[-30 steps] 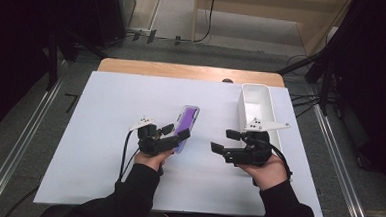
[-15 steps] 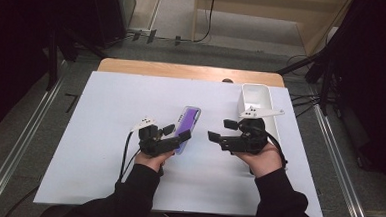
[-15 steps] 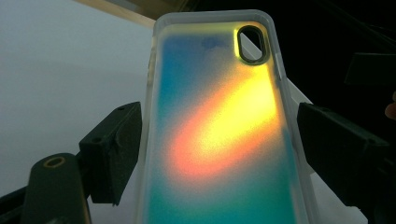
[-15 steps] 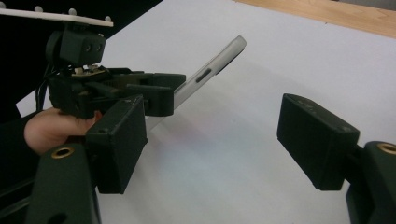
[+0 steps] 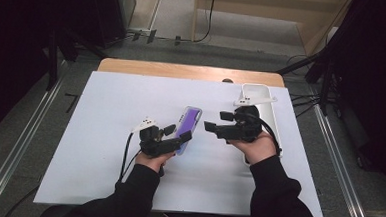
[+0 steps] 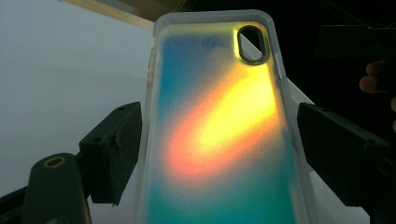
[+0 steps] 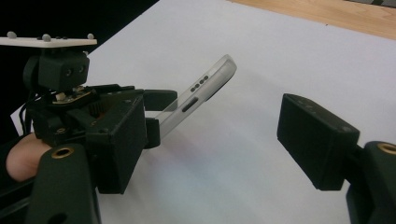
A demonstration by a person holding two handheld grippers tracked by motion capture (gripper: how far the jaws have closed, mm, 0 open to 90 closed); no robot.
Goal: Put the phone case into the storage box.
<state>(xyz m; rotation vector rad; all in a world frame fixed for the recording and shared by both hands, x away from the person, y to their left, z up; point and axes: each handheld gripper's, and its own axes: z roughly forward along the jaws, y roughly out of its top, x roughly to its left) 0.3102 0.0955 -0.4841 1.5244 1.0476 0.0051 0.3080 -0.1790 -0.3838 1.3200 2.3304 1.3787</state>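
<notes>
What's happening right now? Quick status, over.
Left gripper holds phone case, tilted up off the table. Right gripper open, beside it. Nothing between them.

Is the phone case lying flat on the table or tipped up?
Tipped up: the phone case slants off the white table, its far end raised, held in the left claw.

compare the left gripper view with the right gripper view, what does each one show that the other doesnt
Left gripper view: the phone case face-on, shining blue, yellow and orange, with its oval camera cutout.
Right gripper view: the case edge-on and tilted up off the table, held by the left gripper; the right gripper is open with nothing between its jaws.
Both: the case and the white tabletop.
</notes>
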